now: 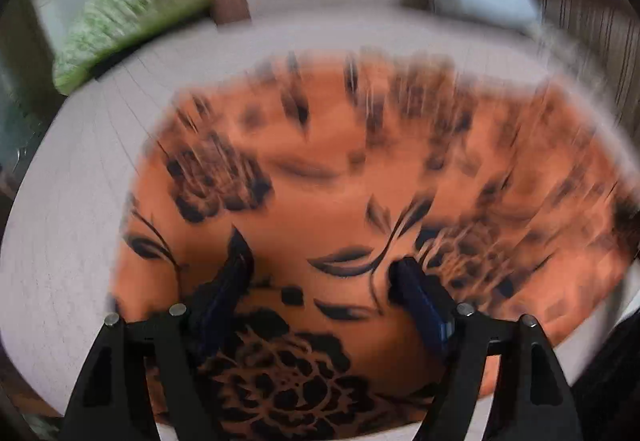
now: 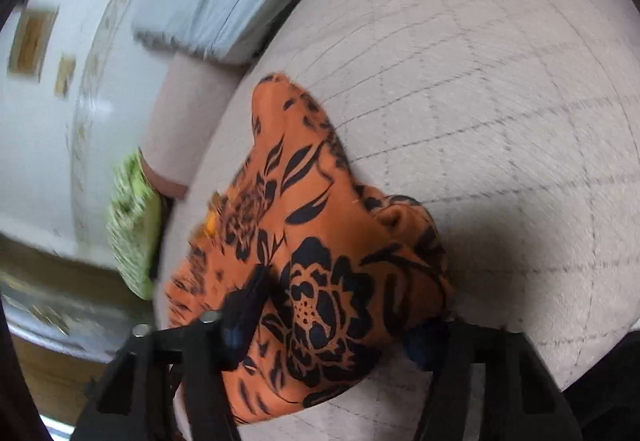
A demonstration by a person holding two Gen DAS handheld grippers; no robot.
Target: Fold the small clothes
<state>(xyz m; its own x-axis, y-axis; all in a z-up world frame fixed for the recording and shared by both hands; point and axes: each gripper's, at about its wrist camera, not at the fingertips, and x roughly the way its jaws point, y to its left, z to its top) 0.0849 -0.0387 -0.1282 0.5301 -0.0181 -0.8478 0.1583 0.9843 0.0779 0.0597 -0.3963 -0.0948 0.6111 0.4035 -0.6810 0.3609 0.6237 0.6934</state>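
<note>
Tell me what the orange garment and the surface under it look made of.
Orange floral garment: probably thin, smooth woven fabric with a faint sheen; it drapes in soft folds and its black print is crisp. Beige cushion: likely matte upholstery with a short nap, stitched in a quilted grid.

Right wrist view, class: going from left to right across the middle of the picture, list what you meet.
White wall → green cloth → orange floral garment → beige quilted cushion.
</note>
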